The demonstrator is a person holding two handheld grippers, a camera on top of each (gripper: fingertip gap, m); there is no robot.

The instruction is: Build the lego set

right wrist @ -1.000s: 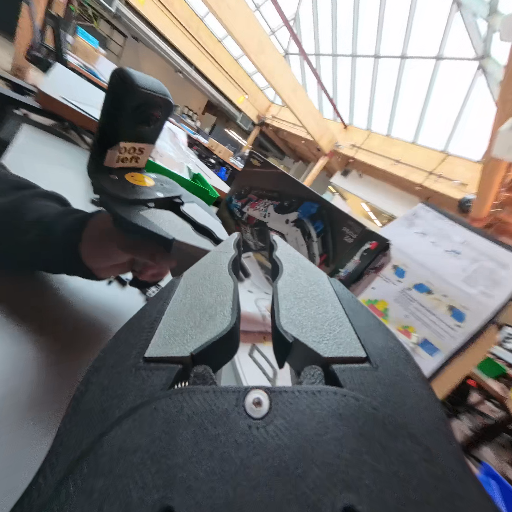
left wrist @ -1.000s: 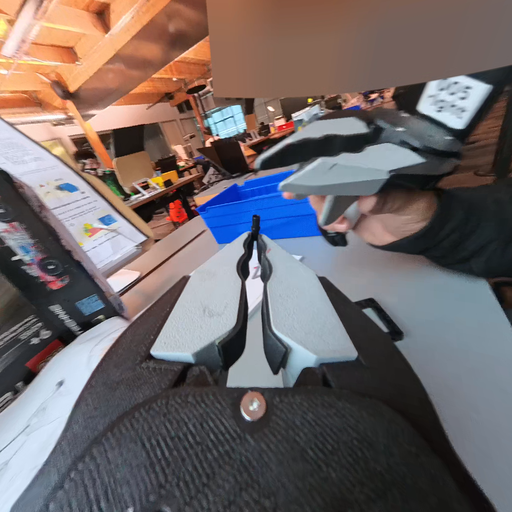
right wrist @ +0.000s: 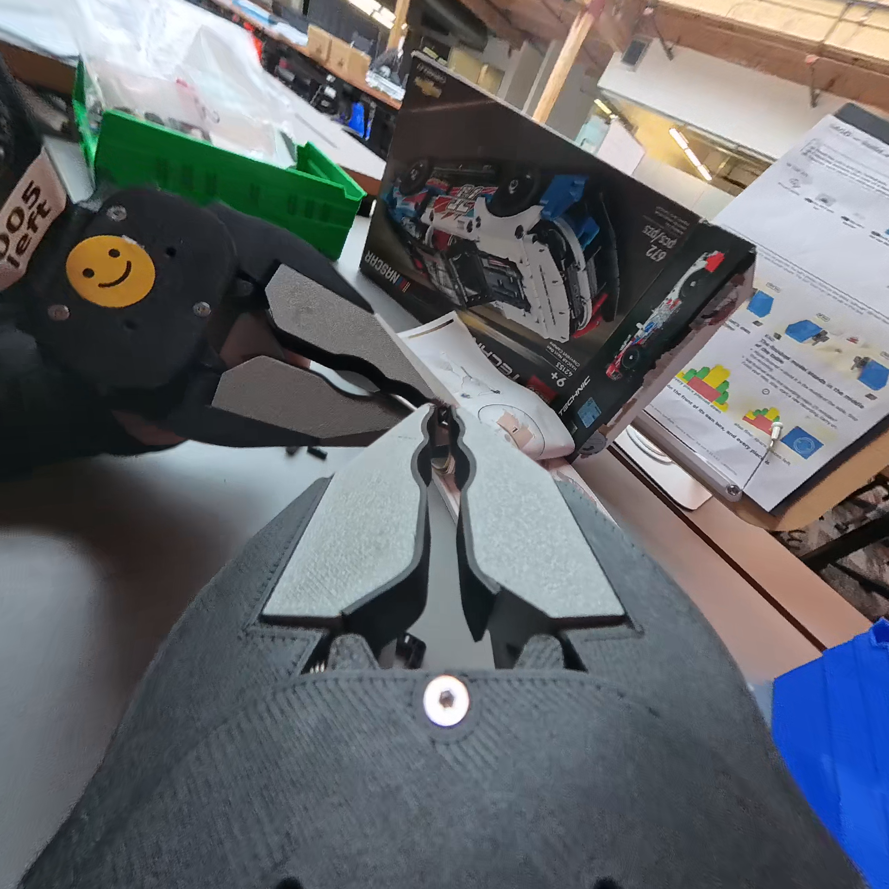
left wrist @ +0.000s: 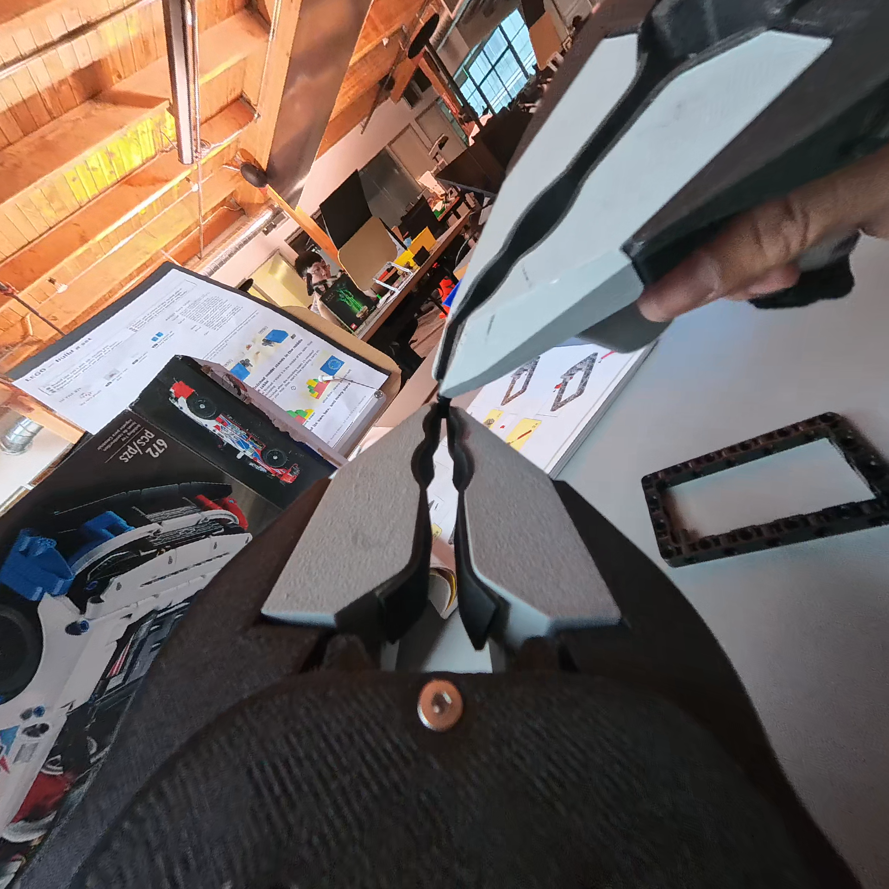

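The pale grey desk carries everything, and the black cardboard set box with a white, blue and red race car printed on it serves as the landmark, standing upside down near the desk's far edge. Right of the box a white printed instruction sheet on a tilted stand leans back; left of the box sits a green plastic bin, and well to the right of it, at the near edge, a corner of a blue plastic bin shows. In front of the box lies a white open instruction booklet. Farther from the box, on bare desk, rests a black rectangular studded lego frame, lying flat and untouched. Just in front of the box the two tongs meet tip to tip: the left tongs are clenched on a small thin black lego pin, and the right tongs are closed down onto that same pin from the opposite end, both held above the booklet.
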